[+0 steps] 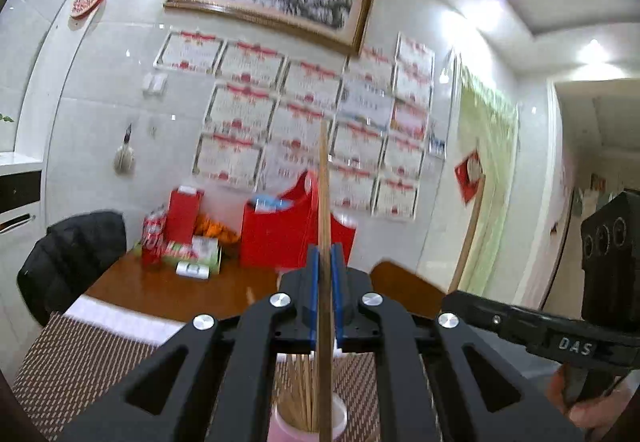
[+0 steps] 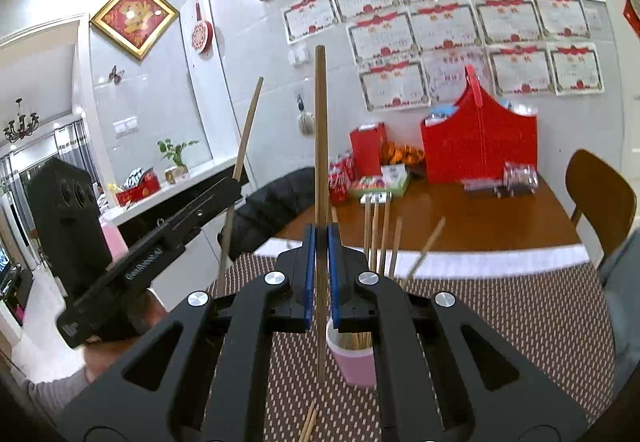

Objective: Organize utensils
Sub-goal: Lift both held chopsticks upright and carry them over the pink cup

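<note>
Pink cup [image 2: 354, 362] shows spare chopsticks [image 2: 310, 422] only right-side.

Pink cup [image 1: 306, 424] — base cut off

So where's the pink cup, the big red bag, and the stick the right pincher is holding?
pink cup [image 2: 354, 364]: right wrist view, on its pink side wall.
red bag [image 2: 478, 150]: right wrist view, on its red front face.
chopstick [image 2: 320, 130]: right wrist view, on the upper shaft above the blue pads.
</note>
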`<state>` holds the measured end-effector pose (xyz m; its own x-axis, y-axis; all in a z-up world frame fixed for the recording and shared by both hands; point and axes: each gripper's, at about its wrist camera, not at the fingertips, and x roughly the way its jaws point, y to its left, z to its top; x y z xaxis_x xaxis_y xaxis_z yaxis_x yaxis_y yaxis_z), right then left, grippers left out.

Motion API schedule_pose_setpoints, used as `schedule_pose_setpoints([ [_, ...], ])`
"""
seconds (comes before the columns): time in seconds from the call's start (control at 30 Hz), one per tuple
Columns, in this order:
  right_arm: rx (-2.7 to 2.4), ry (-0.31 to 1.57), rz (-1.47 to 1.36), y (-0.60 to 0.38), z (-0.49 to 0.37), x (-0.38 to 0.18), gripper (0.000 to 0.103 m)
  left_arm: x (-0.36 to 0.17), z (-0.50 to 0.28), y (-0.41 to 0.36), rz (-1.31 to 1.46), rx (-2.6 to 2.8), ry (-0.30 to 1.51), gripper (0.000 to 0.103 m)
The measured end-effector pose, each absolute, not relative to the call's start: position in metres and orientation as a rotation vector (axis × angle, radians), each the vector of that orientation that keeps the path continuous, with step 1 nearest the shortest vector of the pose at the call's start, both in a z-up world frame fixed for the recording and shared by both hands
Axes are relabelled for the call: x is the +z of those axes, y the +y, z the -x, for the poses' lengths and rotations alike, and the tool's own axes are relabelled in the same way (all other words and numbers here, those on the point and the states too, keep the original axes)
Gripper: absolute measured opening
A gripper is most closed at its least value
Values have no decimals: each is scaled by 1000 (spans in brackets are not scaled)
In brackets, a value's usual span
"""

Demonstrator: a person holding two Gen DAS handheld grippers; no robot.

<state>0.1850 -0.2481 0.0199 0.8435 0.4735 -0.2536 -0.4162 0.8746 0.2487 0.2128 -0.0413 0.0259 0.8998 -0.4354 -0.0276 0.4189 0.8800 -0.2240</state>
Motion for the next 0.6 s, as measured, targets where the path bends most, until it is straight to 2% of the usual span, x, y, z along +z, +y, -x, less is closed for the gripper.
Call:
schedule_pose_setpoints([
  [0.23, 446, 291, -152, -244, -214, 33, 6, 21, -252, -59, 242, -463, 16, 6],
  [0.6, 426, 341, -138, -244, -247, 8, 6, -26, -295, -78, 265, -444, 53, 6],
])
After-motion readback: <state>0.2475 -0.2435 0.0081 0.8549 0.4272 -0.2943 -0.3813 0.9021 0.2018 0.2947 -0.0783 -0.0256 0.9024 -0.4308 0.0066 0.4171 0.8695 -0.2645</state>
